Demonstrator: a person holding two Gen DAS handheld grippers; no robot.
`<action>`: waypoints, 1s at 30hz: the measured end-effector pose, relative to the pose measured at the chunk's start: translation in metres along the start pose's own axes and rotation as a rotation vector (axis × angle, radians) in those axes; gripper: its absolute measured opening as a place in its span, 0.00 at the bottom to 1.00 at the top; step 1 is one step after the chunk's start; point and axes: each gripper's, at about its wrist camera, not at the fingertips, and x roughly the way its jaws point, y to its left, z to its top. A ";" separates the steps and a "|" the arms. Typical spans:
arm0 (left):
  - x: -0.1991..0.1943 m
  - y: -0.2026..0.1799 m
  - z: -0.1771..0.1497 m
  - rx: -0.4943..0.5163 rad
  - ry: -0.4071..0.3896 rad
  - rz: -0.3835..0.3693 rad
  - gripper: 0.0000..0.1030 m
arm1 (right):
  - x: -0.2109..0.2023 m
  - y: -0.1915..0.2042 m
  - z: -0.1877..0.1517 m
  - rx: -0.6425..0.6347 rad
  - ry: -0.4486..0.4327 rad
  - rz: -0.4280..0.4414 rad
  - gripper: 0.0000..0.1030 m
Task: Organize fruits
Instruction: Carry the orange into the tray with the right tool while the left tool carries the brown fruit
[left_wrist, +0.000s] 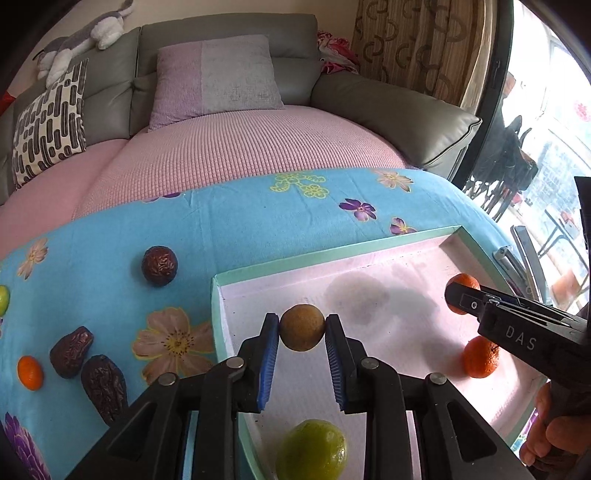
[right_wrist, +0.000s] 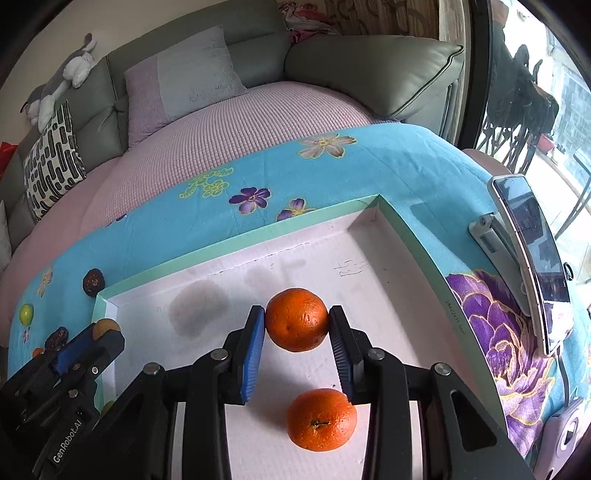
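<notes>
L gripper (left_wrist: 302, 326) grips longan (left_wrist: 302, 327) | R gripper (right_wrist: 296, 320) grips orange (right_wrist: 296, 319) | labels: DAS, GenRobot.AI

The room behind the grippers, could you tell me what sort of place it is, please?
Most likely a home living room: a grey sofa with cushions, a patterned curtain, and a floral cloth under the fruit tray.

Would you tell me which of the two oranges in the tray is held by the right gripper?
The farther orange, clamped between the right gripper's blue pads; the nearer orange lies free on the tray floor.
</notes>
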 end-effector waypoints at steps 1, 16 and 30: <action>0.002 -0.001 -0.001 0.005 0.009 0.001 0.27 | 0.001 0.000 -0.001 -0.003 0.005 -0.003 0.36; 0.018 0.000 -0.010 0.021 0.072 0.018 0.27 | 0.010 0.004 -0.007 -0.034 0.034 -0.051 0.36; 0.020 -0.002 -0.010 0.030 0.086 0.027 0.27 | 0.011 0.006 -0.007 -0.048 0.038 -0.060 0.36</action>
